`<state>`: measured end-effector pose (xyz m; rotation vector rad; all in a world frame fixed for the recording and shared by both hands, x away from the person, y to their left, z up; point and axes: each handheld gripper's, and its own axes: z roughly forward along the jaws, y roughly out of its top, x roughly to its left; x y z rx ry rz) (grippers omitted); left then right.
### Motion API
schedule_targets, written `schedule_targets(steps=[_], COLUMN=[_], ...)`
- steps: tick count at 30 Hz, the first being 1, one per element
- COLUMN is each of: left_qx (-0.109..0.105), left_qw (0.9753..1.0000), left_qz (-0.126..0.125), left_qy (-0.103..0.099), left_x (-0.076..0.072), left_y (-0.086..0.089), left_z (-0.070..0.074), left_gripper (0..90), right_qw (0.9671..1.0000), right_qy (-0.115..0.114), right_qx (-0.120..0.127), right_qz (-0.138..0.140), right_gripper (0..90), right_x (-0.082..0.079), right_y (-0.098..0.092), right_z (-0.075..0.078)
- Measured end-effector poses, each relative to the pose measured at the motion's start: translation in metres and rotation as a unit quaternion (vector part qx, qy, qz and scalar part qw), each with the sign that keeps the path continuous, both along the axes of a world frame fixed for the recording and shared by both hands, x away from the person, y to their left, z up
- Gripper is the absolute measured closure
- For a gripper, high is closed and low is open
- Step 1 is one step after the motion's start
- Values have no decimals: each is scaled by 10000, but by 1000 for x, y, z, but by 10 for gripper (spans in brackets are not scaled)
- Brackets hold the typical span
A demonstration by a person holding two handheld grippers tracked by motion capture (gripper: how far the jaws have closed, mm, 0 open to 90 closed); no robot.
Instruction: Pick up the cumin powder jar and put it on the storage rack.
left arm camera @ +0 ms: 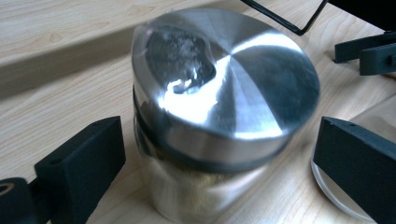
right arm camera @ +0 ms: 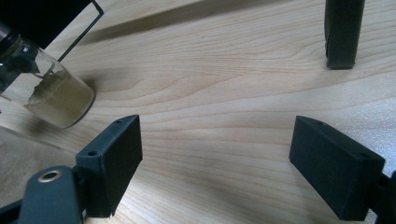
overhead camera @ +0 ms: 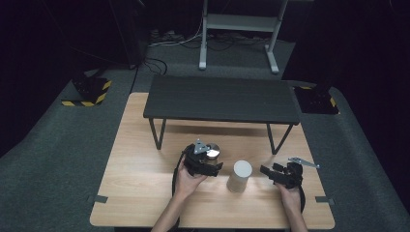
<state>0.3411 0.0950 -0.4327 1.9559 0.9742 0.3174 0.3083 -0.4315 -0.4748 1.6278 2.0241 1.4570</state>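
A glass jar [left arm camera: 219, 112] with a brushed metal lid and tan powder inside stands upright on the wooden table [overhead camera: 140, 169]. My left gripper [left arm camera: 217, 135] is open with its jaws on either side of the jar, a gap showing on each side. In the high view the jar [overhead camera: 212, 151] sits just beyond the left gripper [overhead camera: 212, 159]. A white cylinder [overhead camera: 239, 175] stands between the two hands. To the right of the cylinder, my right gripper [overhead camera: 268, 173] points left toward it. The right gripper [right arm camera: 217, 126] is open over bare wood, and the jar [right arm camera: 51, 93] shows at its far left.
A low black shelf [overhead camera: 222, 99] on thin metal legs [overhead camera: 158, 133] spans the back half of the table. The table's front edge [overhead camera: 208, 226] lies near the person's forearms. Grey carpet surrounds the table.
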Motion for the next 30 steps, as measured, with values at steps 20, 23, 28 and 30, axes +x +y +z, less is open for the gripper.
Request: schedule_targets(steps=[20, 23, 28, 30], left_qx=[33, 51, 112, 130], left_qw=[9997, 9997, 9994, 9994], left_qz=[233, 254, 301, 300], left_qy=[-10, -41, -82, -88], left_x=[8, 7, 6, 6], left_y=[-20, -21, -21, -22], left_z=[-4, -4, -4, -3], left_gripper=[196, 230, 288, 295], right_qw=[10000, 10000, 10000, 10000], right_qy=[-1, -4, -5, -3], right_qx=[12, 12, 11, 13], right_qz=[23, 26, 27, 26], right_gripper=[168, 168, 168, 168], right_x=[1, 1, 1, 1], right_y=[-1, -1, -1, -1], right_z=[0, -1, -1, -1])
